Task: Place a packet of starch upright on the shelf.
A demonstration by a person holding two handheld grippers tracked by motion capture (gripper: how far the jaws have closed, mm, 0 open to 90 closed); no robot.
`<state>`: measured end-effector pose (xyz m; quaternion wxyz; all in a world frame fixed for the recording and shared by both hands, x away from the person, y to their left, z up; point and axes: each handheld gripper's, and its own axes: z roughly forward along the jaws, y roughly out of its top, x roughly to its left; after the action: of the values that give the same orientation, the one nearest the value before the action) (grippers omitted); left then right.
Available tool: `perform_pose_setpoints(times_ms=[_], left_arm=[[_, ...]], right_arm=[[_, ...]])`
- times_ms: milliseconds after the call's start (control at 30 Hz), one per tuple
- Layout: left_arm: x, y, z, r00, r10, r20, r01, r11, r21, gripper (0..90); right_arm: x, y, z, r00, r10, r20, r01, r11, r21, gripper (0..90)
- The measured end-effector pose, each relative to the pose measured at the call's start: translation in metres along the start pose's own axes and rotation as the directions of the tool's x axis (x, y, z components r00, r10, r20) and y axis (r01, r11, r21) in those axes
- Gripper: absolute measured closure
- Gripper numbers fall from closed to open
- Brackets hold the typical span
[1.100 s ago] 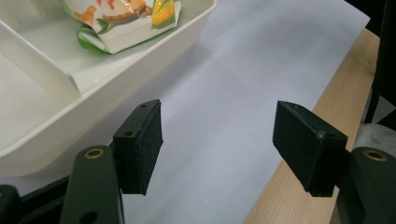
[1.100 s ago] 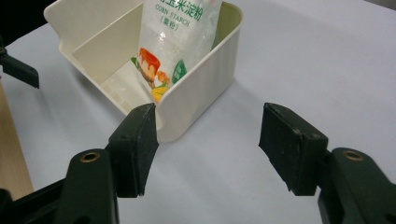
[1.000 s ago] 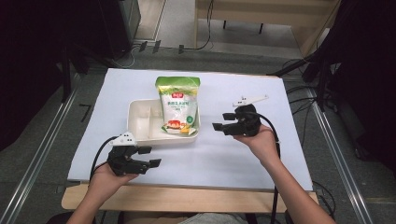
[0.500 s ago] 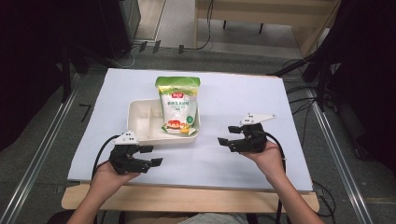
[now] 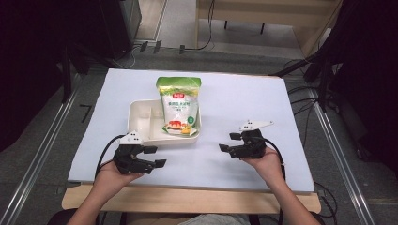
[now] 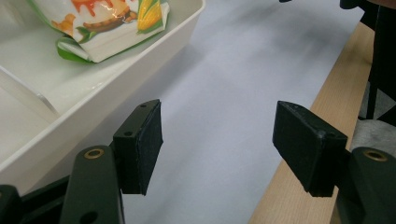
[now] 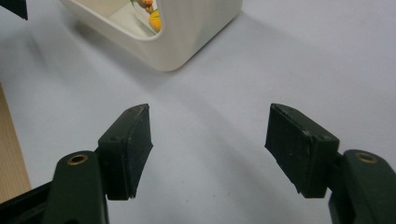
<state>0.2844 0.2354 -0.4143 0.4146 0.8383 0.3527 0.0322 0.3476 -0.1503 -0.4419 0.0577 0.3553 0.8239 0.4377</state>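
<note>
we see snack pouch lying in white divided tray | we judge it light, soft, slippery; pinch the top seal | left gripper, right gripper: fingers wide, empty, over the surface

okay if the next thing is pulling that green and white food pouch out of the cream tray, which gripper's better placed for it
Probably the left gripper. It sits open right by the cream plastic tray, whose wall is beside its jaw, and the green and white food pouch lies just ahead. The right gripper, also open, is farther off.
</note>
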Motion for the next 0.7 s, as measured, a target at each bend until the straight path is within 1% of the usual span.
perform_pose_setpoints(times_ms=[67,100,267,367,700], left_arm=[[0.0004,-0.0004,0.0003,1.0,-0.002,0.0,0.002,1.0,0.005,33.7],[0.0007,-0.0005,0.0002,1.0,-0.003,-0.007,0.003,1.0,0.007,33.7],[0.0016,-0.0008,0.0004,0.9999,-0.016,-0.005,0.016,0.9999,0.001,33.5],[0.0013,-0.0005,0.0005,0.9999,-0.009,-0.005,0.009,0.9999,0.01,33.5],[0.0015,-0.0005,0.0007,1.0,-0.007,-0.006,0.007,0.9999,0.014,33.5]], right_arm=[[-0.0004,-0.0001,-0.0001,1.0,0.009,0.0,-0.009,1.0,0.0,32.1],[-0.0012,-0.0002,-0.0002,1.0,0.008,0.001,-0.008,1.0,-0.001,32.1],[-0.0043,-0.0015,-0.0003,0.9998,0.018,0.004,-0.018,0.9998,0.006,32.1],[-0.0048,-0.0018,-0.0008,0.9997,0.022,0.008,-0.022,0.9997,0.006,32.1],[-0.0058,-0.0023,-0.0009,0.9997,0.024,0.007,-0.024,0.9997,0.01,32.1]])
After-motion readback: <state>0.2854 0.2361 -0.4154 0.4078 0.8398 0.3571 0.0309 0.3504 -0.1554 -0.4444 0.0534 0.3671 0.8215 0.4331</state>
